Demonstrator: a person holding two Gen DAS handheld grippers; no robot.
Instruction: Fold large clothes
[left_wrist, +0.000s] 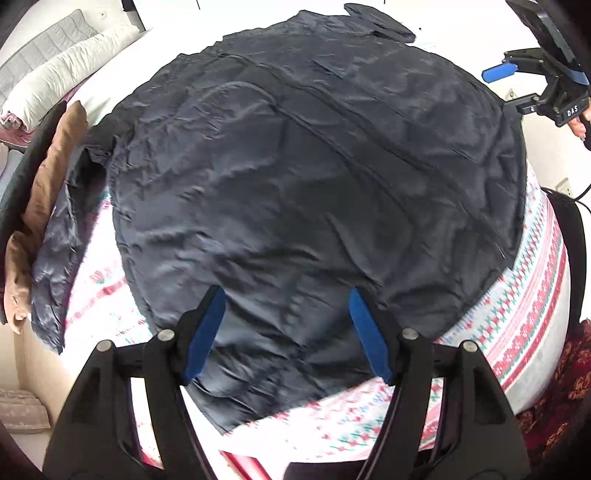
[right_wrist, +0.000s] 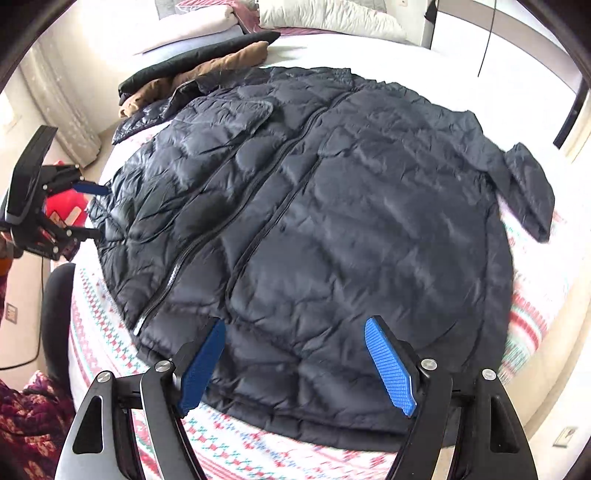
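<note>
A large dark navy quilted jacket (left_wrist: 295, 177) lies spread front up on the bed, its zipper (right_wrist: 266, 177) open down the middle; it fills the right wrist view (right_wrist: 332, 221) too. One sleeve (right_wrist: 528, 192) lies at the far right, another (left_wrist: 55, 251) hangs toward the bed's left edge. My left gripper (left_wrist: 288, 325) is open and empty, hovering over the jacket's near edge. My right gripper (right_wrist: 295, 354) is open and empty above the hem. Each gripper shows in the other's view: the right one (left_wrist: 517, 88), the left one (right_wrist: 88, 210).
The bed carries a white blanket with red and green patterns (left_wrist: 517, 325). Folded brown and black garments (right_wrist: 192, 74) lie beside the jacket. White pillows (right_wrist: 325, 16) lie at the head. A dark red patterned fabric (right_wrist: 29, 424) and a black chair (right_wrist: 59, 314) are near the bed.
</note>
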